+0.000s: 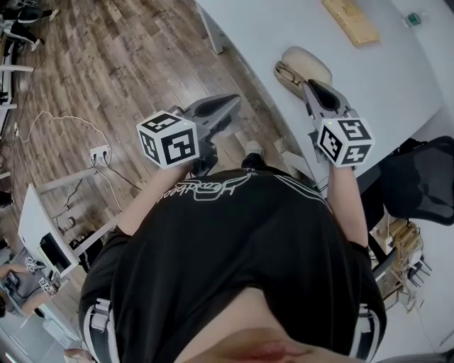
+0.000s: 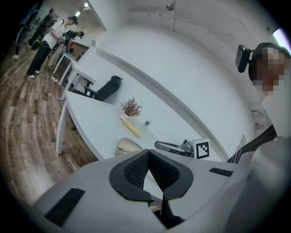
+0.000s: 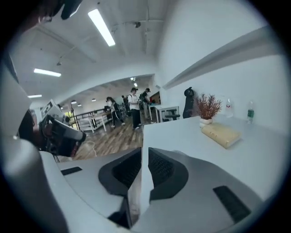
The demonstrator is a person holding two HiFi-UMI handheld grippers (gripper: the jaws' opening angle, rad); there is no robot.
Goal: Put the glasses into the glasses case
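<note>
The beige glasses case [image 1: 306,62] lies near the white table's [image 1: 269,28] front edge, also seen in the left gripper view [image 2: 128,146]. A darker shape at its near-left rim [image 1: 286,71] may be the glasses; I cannot tell. My right gripper [image 1: 310,86] hovers just short of the case and points at it. Its jaws [image 3: 145,151] stand a narrow slit apart with nothing between them. My left gripper [image 1: 233,101] hangs over the wooden floor, left of the table. Its pads [image 2: 148,151] meet at the tips and hold nothing.
A yellow block [image 1: 351,20] lies farther back on the table, with a dried plant [image 3: 207,107] and small bottles [image 3: 250,111] behind it. A black office chair [image 1: 422,181] stands at the right. Cables and a socket strip [image 1: 99,152] lie on the floor.
</note>
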